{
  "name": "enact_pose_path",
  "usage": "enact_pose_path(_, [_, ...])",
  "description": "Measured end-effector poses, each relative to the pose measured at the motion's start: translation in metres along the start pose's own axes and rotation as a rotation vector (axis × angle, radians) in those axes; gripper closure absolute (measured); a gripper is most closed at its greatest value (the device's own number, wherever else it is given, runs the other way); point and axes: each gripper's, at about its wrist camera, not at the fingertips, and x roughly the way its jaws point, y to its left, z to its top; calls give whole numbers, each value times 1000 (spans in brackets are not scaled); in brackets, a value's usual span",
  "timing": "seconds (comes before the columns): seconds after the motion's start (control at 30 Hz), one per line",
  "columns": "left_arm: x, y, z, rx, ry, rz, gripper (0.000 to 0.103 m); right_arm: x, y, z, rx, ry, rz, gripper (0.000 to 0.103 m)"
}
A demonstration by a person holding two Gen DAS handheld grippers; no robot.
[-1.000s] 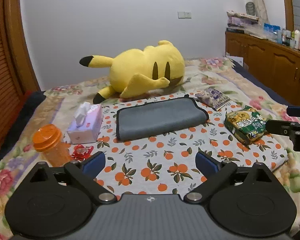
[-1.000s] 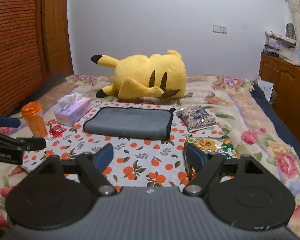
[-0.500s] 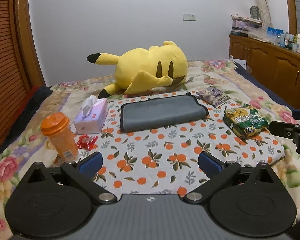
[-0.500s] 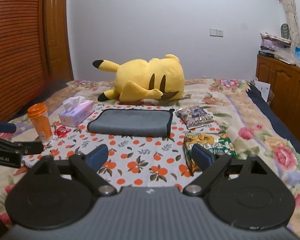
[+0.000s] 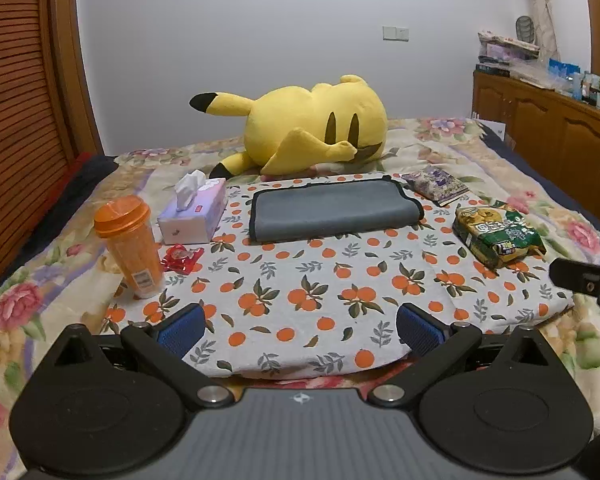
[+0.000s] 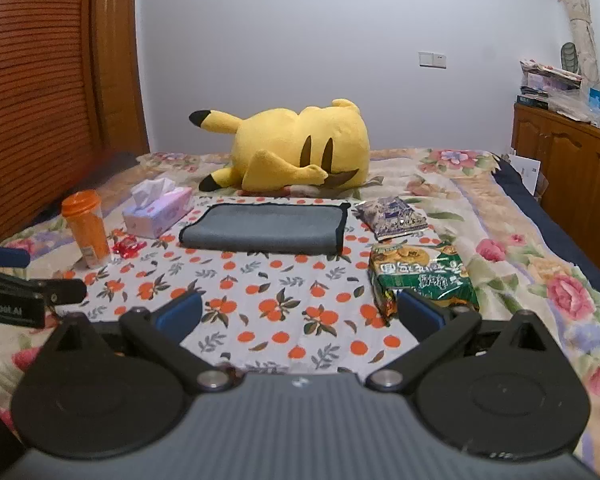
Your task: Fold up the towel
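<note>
A grey towel with a black edge (image 5: pixel 332 210) lies folded flat at the far side of an orange-print cloth (image 5: pixel 320 292) on the bed; it also shows in the right wrist view (image 6: pixel 264 228). My left gripper (image 5: pixel 300 330) is open and empty, above the cloth's near edge, well short of the towel. My right gripper (image 6: pixel 300 314) is open and empty, also back at the near edge. Each gripper shows at the side of the other's view.
A yellow plush toy (image 5: pixel 300 136) lies behind the towel. An orange bottle (image 5: pixel 128 246), a tissue box (image 5: pixel 194 216) and a red wrapper (image 5: pixel 180 258) are left of it. A purple packet (image 5: pixel 436 186) and a green snack bag (image 5: pixel 498 236) are right. Wooden cabinets (image 5: pixel 560 140) stand at right.
Both grippers have drawn back from the towel, so the cloth's near edge has come into view. Both stay open. The towel has not moved.
</note>
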Motion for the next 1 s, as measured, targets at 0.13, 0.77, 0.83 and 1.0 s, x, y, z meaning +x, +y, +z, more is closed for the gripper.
enact_pose_path(0.13, [1, -3, -8, -6, 3, -3, 0, 2, 3, -6, 5, 13, 10, 0])
enact_pose_path(0.77, [8, 2, -28, -16, 19, 16, 0, 12, 2, -16, 14, 51, 2, 0])
enact_pose_path(0.83, [7, 1, -29, -14, 8, 18, 0, 12, 1, -16, 19, 49, 3, 0])
enact_pose_path(1.0, [-1, 2, -29, -17, -36, 26, 0, 8, -1, -17, 25, 31, -2, 0])
